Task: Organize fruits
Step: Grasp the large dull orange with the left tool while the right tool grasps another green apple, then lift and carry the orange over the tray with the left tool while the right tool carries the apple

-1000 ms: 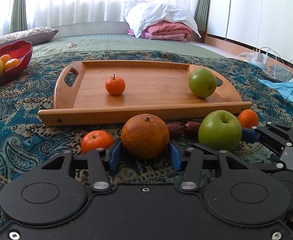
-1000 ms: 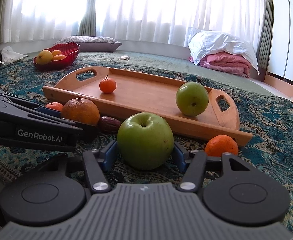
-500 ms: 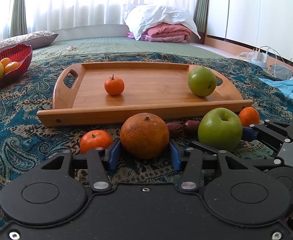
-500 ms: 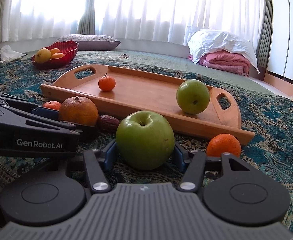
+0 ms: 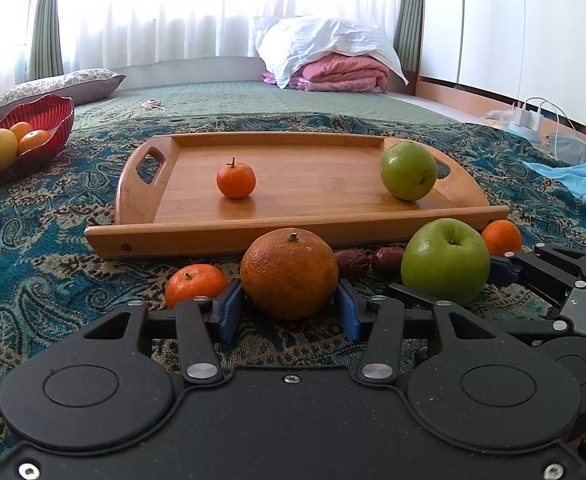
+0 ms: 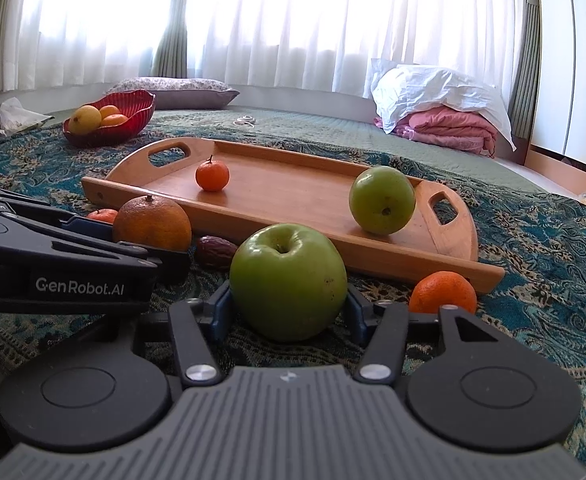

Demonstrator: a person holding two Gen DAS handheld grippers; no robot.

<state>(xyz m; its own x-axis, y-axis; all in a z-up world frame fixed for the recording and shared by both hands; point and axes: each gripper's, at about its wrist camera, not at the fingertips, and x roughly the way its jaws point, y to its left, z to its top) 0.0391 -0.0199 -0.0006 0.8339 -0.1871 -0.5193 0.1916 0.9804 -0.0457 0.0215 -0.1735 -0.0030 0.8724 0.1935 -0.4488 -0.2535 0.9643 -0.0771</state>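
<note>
1. Left gripper (image 5: 289, 312): blue pads are closed against the sides of a large rough-skinned orange (image 5: 289, 273) resting on the teal paisley blanket (image 5: 33, 248) just before the wooden handled tray (image 5: 293, 226); stem is seen pointing up.
2. Right gripper (image 6: 288, 310): pads are pressed on a big green apple (image 6: 288, 286) – stem dimple up, also on the blanket near the tray's front rail.
3. Only in the left view: two dark red dates (image 5: 369, 261) are shown side by side between orange and apple; the right view shows one date (image 6: 216, 252). White chargers with cable (image 5: 527, 118) by the wall are seen here only.
4. Only in the right view: crumpled white paper (image 6: 11, 114) at far left.
5. On the tray: a small stemmed mandarin (image 5: 236, 180) sits left of centre; a dull green apple (image 5: 408, 170) near the right handle, tipped – its calyx end faces the cameras and slightly down.
6. Loose mandarins: one touches the left gripper's left pad (image 5: 196, 284), one beside the tray's right corner (image 6: 442, 292).
7. Red ribbed bowl (image 6: 133, 110) holding yellow and orange fruit is set well apart, far left.
</note>
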